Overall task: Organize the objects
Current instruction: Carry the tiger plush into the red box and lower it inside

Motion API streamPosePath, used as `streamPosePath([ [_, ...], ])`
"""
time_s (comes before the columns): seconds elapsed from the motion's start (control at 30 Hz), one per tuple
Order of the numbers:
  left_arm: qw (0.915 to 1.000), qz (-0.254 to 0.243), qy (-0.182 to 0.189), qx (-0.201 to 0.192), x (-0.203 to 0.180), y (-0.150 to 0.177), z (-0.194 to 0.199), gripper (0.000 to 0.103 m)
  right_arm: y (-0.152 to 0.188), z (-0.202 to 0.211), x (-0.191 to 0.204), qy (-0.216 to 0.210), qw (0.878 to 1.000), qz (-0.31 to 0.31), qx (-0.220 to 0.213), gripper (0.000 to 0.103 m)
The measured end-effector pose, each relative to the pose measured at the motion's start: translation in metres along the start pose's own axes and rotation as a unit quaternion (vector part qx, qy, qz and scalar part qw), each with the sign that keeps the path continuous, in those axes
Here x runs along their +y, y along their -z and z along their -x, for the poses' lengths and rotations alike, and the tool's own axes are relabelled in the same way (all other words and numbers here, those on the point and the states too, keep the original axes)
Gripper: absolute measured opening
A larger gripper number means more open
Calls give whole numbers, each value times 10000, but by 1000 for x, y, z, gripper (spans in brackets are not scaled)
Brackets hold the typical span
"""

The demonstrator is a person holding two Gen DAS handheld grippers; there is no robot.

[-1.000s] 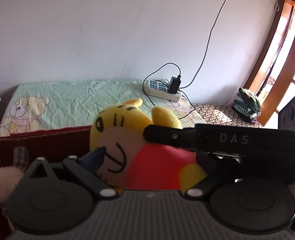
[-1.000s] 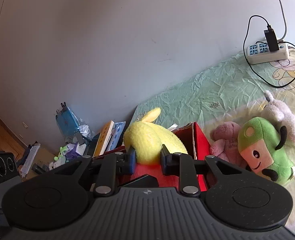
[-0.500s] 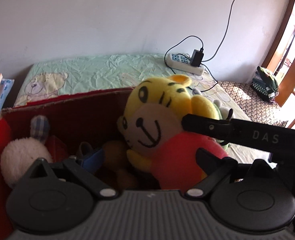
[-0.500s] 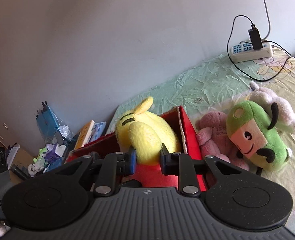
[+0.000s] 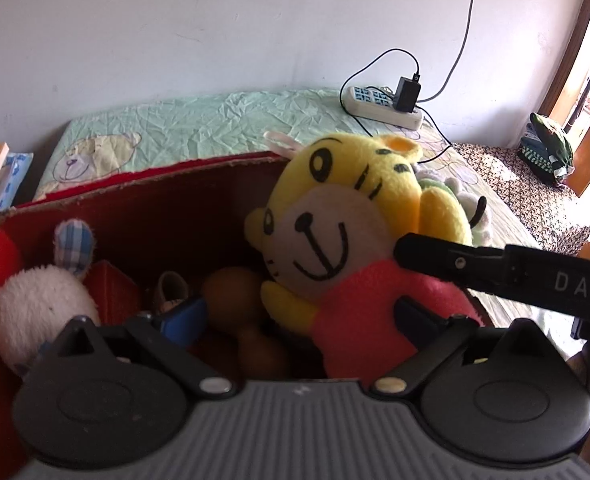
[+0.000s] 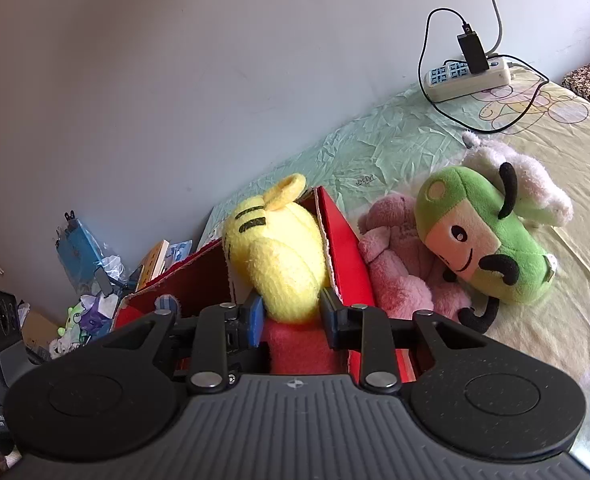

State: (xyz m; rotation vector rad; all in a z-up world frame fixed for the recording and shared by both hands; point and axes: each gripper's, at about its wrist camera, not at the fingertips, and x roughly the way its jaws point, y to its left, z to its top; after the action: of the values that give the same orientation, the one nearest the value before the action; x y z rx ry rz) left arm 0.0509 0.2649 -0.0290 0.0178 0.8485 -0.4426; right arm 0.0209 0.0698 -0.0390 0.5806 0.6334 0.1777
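Note:
A yellow tiger plush in a red shirt [image 5: 335,256] sits at the right end of the red cardboard box [image 5: 135,200]. My right gripper [image 6: 291,316] is shut on the tiger plush [image 6: 279,256], holding it over the box's right wall [image 6: 343,252]. My left gripper [image 5: 295,320] is open over the box, its fingers either side of the toys inside and gripping nothing. The box also holds a white bunny plush [image 5: 39,304] and a brown plush [image 5: 235,296].
A green plush [image 6: 483,236], a pink plush [image 6: 395,264] and a white plush [image 6: 523,176] lie on the bed to the right of the box. A power strip with charger and cables [image 6: 467,76] lies by the wall. Books and clutter [image 6: 95,276] stand left of the box.
My right gripper has carried the tiger plush down into the right end of the box. The left gripper's view has dropped, showing more of the box's inside.

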Motion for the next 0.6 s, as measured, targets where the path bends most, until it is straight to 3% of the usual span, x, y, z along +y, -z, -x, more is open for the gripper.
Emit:
streamPosePath([
  [0.6, 9980, -134, -610, 56, -20, -1, 6, 102, 2, 2, -7, -227, 9997, 52, 99, 29],
])
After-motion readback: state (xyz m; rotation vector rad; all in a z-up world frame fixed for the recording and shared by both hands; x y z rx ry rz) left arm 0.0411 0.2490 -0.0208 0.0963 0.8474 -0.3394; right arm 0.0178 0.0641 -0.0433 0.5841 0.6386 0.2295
